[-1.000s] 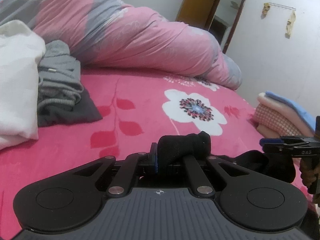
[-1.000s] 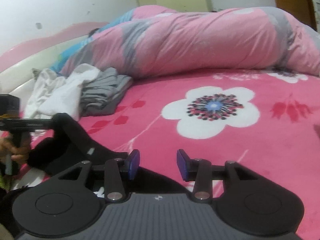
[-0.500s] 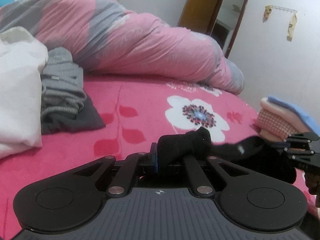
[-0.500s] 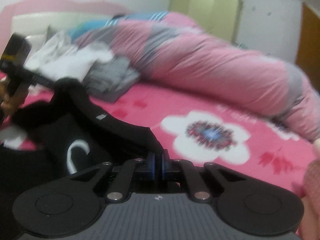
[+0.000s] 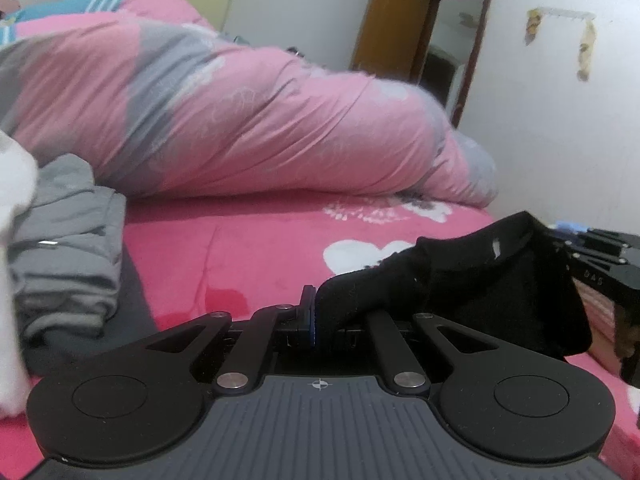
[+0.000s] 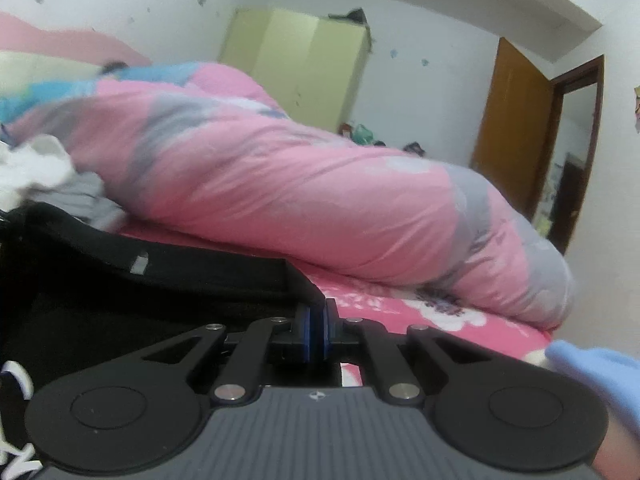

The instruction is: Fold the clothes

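A black garment with white lettering hangs stretched between both grippers above the pink flowered bed. My left gripper is shut on one bunched end of it. In the right wrist view my right gripper is shut on the other corner of the black garment, which spreads out to the left. The right gripper also shows at the right edge of the left wrist view, holding the cloth up.
A rolled pink and grey quilt lies across the back of the bed. Grey clothes and a white garment are piled at the left. A folded light blue piece sits at the right. A brown door stands behind.
My right gripper, open a second ago, has shut on a corner of the black garment. Both grippers have risen and lifted the garment off the bed, stretching it between them.
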`<state>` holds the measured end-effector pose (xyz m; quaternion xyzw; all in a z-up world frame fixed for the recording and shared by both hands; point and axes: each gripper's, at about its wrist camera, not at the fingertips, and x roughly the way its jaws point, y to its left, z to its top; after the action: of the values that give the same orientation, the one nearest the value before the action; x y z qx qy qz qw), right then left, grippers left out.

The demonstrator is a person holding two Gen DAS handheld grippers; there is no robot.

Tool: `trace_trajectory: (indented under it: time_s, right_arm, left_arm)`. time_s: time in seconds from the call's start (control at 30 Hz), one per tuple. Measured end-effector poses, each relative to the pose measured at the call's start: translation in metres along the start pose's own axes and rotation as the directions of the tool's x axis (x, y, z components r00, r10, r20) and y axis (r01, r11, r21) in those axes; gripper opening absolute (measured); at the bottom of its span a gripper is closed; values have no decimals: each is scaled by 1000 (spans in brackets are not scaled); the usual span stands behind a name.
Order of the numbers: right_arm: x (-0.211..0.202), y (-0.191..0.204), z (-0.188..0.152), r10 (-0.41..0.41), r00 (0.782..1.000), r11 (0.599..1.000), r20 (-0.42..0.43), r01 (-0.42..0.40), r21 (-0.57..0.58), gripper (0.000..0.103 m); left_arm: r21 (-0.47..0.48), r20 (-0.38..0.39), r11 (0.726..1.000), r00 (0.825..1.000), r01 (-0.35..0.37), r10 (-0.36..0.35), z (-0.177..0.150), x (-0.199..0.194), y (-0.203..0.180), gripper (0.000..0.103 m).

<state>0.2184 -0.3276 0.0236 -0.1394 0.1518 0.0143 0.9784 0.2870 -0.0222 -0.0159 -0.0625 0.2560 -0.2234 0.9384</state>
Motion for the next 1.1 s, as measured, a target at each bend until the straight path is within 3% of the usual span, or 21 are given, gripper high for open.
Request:
trace_trajectory:
  time_s: [0.23, 0.5, 0.83, 0.87, 0.9, 0.93, 0.97, 1.1]
  right_arm:
    - [75, -21, -4, -33, 997, 999, -63, 32, -13, 5]
    - [156, -20, -36, -25, 987, 1000, -159, 22, -19, 5]
    - [201, -23, -52, 33, 962, 999, -272, -27, 28, 8]
    - [203, -25, -52, 47, 956, 998, -290, -37, 42, 16]
    - [203, -28, -51, 58, 950, 997, -305, -42, 59, 36]
    - [197, -32, -47, 60, 948, 996, -313, -35, 84, 48]
    - [188, -38, -42, 61, 950, 994, -305, -29, 107, 59]
    - [146, -60, -26, 38, 954, 979, -298, 24, 204, 71]
  left_arm:
    - [55, -36, 996, 997, -68, 70, 15, 65, 3, 3]
    - [89, -109, 987, 984, -132, 142, 11, 132, 17, 3]
    - [51, -170, 986, 972, -157, 164, 1, 163, 35, 11]
    - [35, -188, 988, 970, -149, 153, 4, 161, 36, 22]
    - [11, -208, 990, 968, -142, 141, 8, 158, 39, 33]
    - [-18, -219, 990, 967, -139, 131, 11, 154, 41, 52]
    - [-51, -222, 989, 967, -139, 124, 15, 148, 45, 64]
    - [-111, -192, 980, 971, -163, 139, 27, 111, 49, 69]
